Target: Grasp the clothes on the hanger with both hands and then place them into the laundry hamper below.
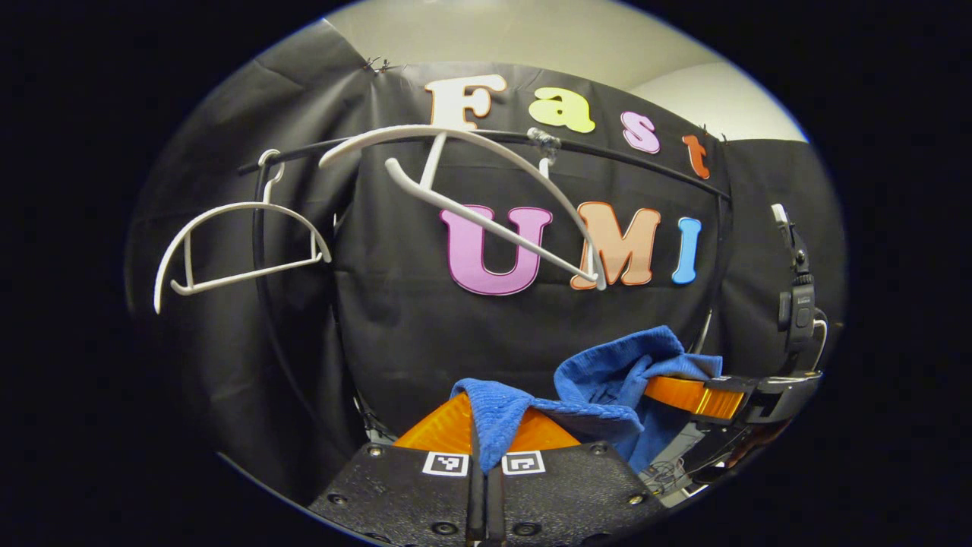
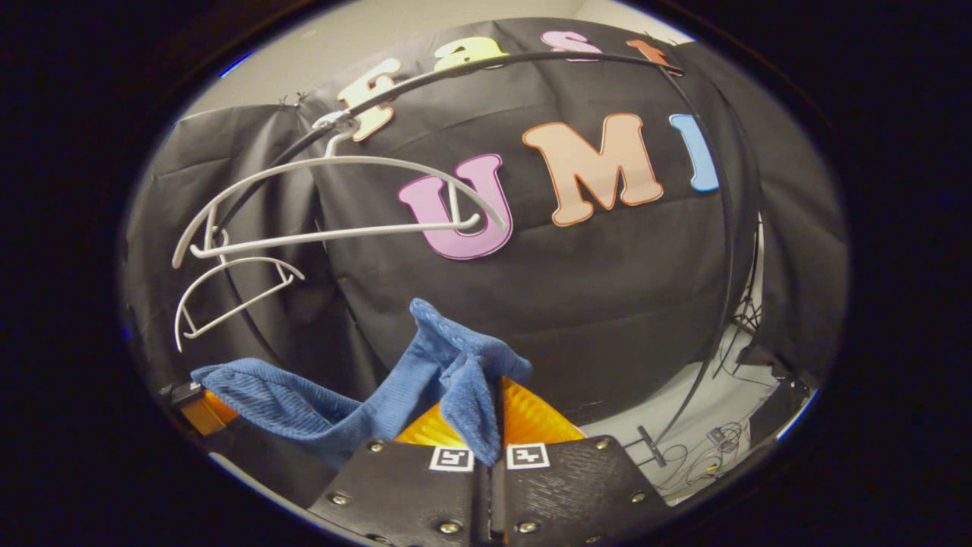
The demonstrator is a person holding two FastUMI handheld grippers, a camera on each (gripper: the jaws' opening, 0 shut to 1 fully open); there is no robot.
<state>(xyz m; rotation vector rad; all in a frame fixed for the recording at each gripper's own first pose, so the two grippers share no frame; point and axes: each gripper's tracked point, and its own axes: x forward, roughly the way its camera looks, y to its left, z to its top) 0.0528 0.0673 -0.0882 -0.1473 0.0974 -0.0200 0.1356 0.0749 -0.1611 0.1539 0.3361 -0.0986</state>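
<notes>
Left gripper view: left gripper (image 1: 486,444) and right gripper (image 2: 490,425), jaws clamped on blue cloth (image 1: 600,380), clear of hanger (image 1: 463,197); next, lower into hamper.

Black cloth wall (image 1: 531,334) hangs below a pale ceiling (image 1: 486,30); cables (image 2: 695,448) lie on the light floor (image 2: 683,425).

Blue ribbed cloth (image 1: 600,387); 2 white hangers (image 1: 486,197) (image 1: 235,251); black rail (image 2: 531,64).
</notes>
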